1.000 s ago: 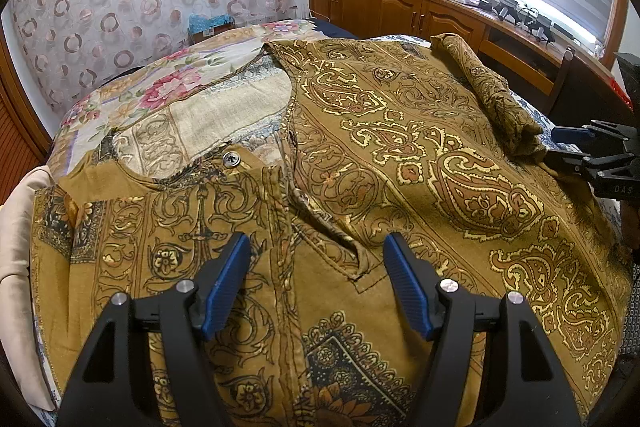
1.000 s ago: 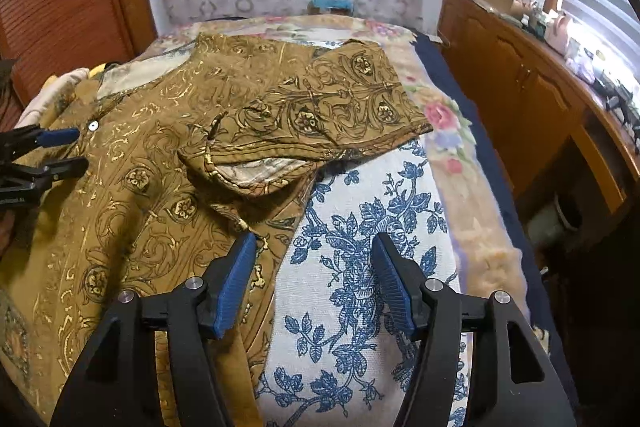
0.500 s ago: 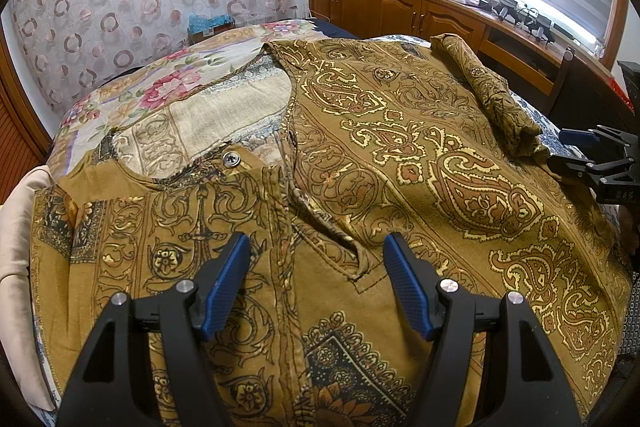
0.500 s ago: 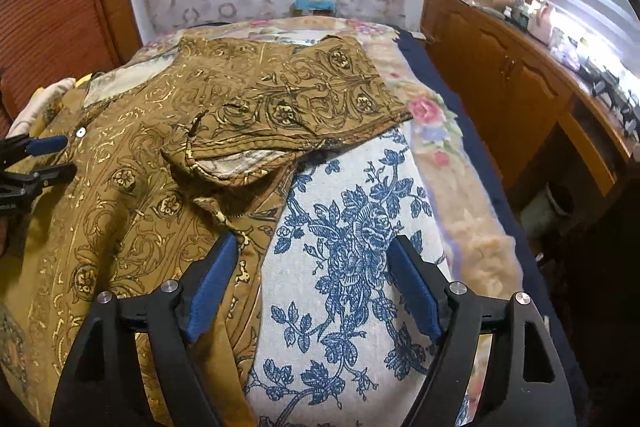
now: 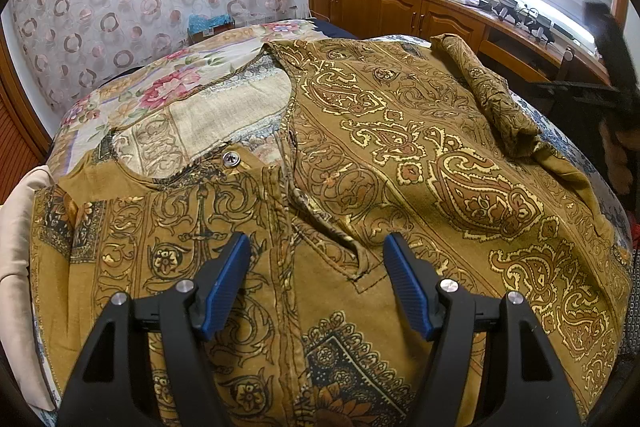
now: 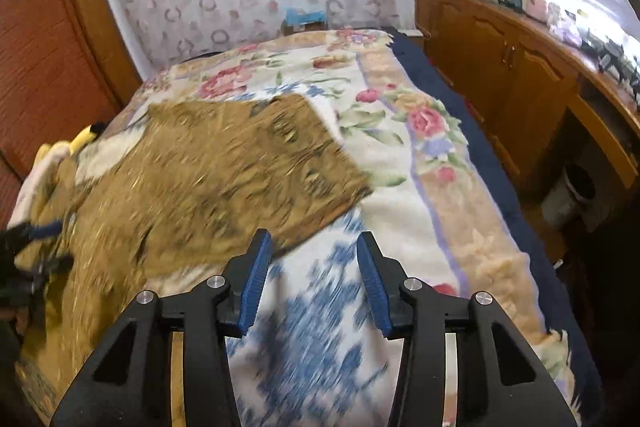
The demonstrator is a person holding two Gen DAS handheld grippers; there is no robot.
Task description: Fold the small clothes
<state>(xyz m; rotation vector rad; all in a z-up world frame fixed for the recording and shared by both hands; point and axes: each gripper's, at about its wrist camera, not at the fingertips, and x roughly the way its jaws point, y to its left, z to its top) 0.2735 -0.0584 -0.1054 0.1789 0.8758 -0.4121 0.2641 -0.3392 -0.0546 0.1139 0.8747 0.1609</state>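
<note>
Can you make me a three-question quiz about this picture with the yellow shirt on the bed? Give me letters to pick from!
1. Where is the shirt lying?
A. on the bed
B. on the wooden cabinet
C. on the floor

2. What colour are the pads on the left gripper?
A. red
B. blue
C. green

3. What is between the left gripper's pads?
A. a pinched sleeve
B. a button
C. nothing, they stand apart above the shirt

Answers:
1. A, the shirt spreads over the flowered bedcover.
2. B, both pads show blue.
3. C, a clear gap shows between them.

Black left claw point(image 5: 316, 259) and right claw point(image 6: 314, 259), blue ribbed pads, silver screws.
</note>
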